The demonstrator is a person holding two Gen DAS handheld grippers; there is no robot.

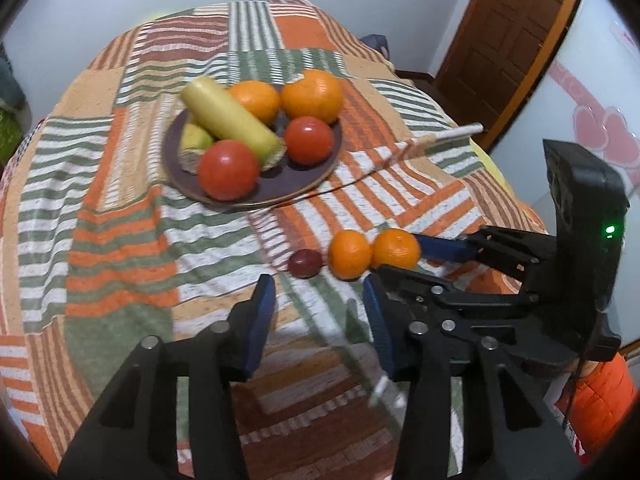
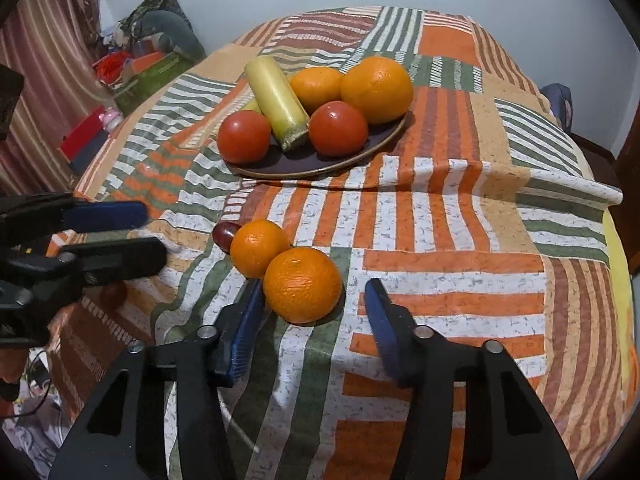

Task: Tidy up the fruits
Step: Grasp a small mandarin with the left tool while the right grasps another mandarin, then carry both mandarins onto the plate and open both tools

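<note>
A dark plate [image 1: 296, 188] [image 2: 344, 162] on the striped cloth holds two oranges [image 1: 313, 96], two red tomatoes [image 1: 228, 170] and a yellow cylinder fruit [image 1: 230, 120]. Three loose fruits lie nearer: two small oranges [image 2: 302, 284] [image 2: 258, 248] and a small dark red fruit [image 1: 305, 263] [image 2: 224, 234]. My right gripper [image 2: 316, 292] is open, its fingers either side of the nearest orange [image 1: 396, 248]. My left gripper [image 1: 320, 292] is open and empty, just short of the loose fruits.
The patchwork cloth [image 2: 440, 220] is rumpled with a raised fold right of the plate. A wooden door [image 1: 508, 40] stands at the back right. Clutter and a curtain [image 2: 48, 80] lie off the table's left side.
</note>
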